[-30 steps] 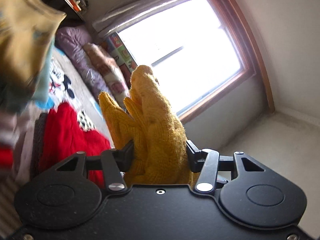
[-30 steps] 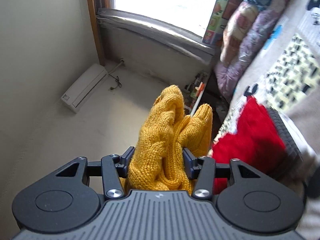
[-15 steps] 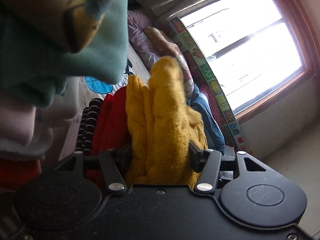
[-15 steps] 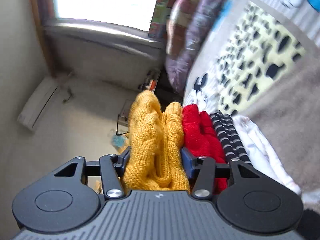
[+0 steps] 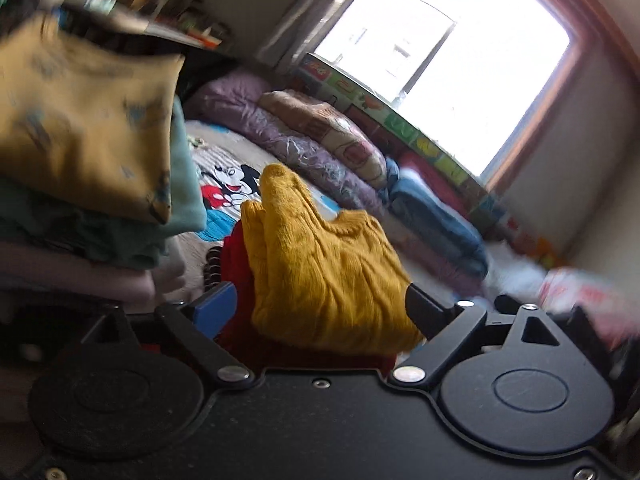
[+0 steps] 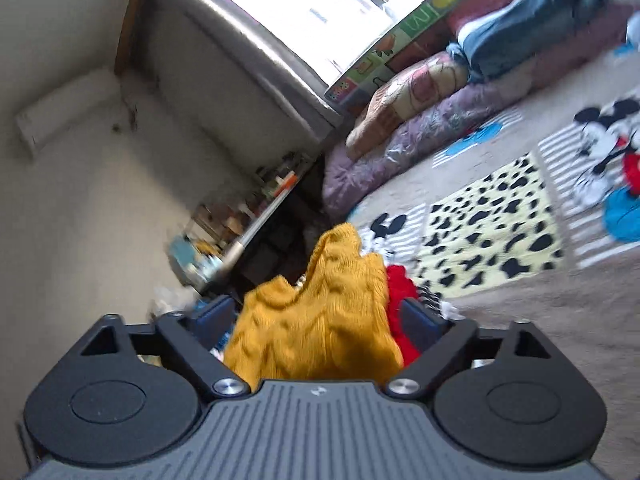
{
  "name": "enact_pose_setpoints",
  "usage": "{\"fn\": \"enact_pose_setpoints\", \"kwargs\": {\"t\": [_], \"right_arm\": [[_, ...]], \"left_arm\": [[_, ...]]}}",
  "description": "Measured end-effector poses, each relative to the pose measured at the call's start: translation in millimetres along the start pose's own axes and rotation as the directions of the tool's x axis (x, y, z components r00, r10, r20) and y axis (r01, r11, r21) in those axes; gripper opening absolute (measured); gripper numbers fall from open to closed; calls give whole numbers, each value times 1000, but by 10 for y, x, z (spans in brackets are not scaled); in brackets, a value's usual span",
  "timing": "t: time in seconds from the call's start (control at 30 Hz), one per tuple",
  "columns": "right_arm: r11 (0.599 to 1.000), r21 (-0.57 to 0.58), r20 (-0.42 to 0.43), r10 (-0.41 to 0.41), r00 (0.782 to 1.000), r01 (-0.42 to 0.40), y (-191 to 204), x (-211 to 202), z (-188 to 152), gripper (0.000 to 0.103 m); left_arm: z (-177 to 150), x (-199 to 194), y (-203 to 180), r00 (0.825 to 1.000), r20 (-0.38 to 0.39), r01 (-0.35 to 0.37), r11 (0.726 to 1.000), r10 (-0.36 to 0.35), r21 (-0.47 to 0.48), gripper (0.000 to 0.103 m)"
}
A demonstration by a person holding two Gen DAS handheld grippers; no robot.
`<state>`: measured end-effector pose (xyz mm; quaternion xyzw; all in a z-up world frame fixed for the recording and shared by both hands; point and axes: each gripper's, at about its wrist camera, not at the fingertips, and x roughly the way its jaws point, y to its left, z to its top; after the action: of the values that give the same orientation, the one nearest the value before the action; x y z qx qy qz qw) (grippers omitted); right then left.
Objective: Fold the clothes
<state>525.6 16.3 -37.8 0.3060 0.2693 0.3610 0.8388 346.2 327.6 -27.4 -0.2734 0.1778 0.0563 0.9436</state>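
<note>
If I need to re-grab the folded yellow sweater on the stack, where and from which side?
Take the yellow sweater by its thick folded near edge, coming in level from this side. Both the left gripper and right gripper are opening around that edge, which faces them.

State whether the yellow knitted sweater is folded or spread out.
Folded: the yellow sweater sits as a compact bundle atop the red garment, between opening fingers.
</note>
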Motion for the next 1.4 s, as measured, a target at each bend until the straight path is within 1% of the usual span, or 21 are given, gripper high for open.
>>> {"fn": "enact_pose_setpoints", "kwargs": {"t": [0.07, 0.13, 0.23, 0.3, 0.37, 0.47, 0.53, 0.63, 0.67, 0.73, 0.83, 0.9, 1.13, 1.2, 1.4], "right_arm": [[999, -17, -39, -36, 999, 35, 103, -142, -38, 102], [997, -43, -69, -68, 995, 65, 213, -250, -98, 103], [986, -118, -73, -131, 989, 121, 426, -449, -201, 103], [972, -168, -70, -179, 981, 165, 567, -514, -254, 103], [951, -228, -74, -232, 970, 211, 706, -570, -306, 103], [919, -303, -74, -285, 956, 251, 902, -673, -387, 103], [894, -353, -59, -314, 947, 275, 1025, -754, -429, 103], [853, -420, -35, -357, 933, 311, 1184, -874, -490, 103], [841, -436, -29, -370, 929, 321, 1226, -907, -509, 103], [825, -456, -18, -383, 923, 334, 1298, -969, -539, 103], [808, -477, -10, -397, 918, 344, 1392, -1041, -584, 103], [797, -489, -2, -408, 913, 355, 1447, -1088, -615, 103], [785, -497, -6, -430, 903, 370, 1540, -1219, -701, 103], [785, -496, -10, -432, 902, 371, 1566, -1250, -726, 103], [786, -500, -21, -431, 902, 364, 1677, -1336, -803, 103]], "left_arm": [[-29, -60, -136, 999, 1, -47, 996, 47, 82, 99], [-63, -121, -260, 995, 4, -96, 984, 97, 149, 103], [-132, -262, -404, 989, 1, -144, 964, 148, 221, 103], [-170, -339, -501, 981, 14, -193, 949, 195, 249, 103], [-197, -485, -556, 969, 24, -243, 937, 245, 250, 103], [-239, -646, -646, 957, 36, -285, 921, 286, 266, 103], [-251, -745, -701, 956, 33, -288, 914, 291, 285, 103], [-238, -826, -756, 954, -7, -284, 911, 299, 300, 103], [-238, -858, -780, 952, -3, -290, 907, 305, 305, 103], [-241, -920, -828, 950, 4, -298, 901, 313, 316, 103], [-261, -992, -891, 951, 18, -298, 894, 310, 334, 103], [-285, -1018, -924, 945, 20, -313, 884, 326, 348, 103], [-327, -1131, -1002, 940, 19, -324, 873, 340, 364, 103], [-333, -1166, -1013, 936, 19, -333, 870, 350, 363, 103], [-365, -1293, -1041, 937, 17, -331, 869, 350, 367, 103]]}}
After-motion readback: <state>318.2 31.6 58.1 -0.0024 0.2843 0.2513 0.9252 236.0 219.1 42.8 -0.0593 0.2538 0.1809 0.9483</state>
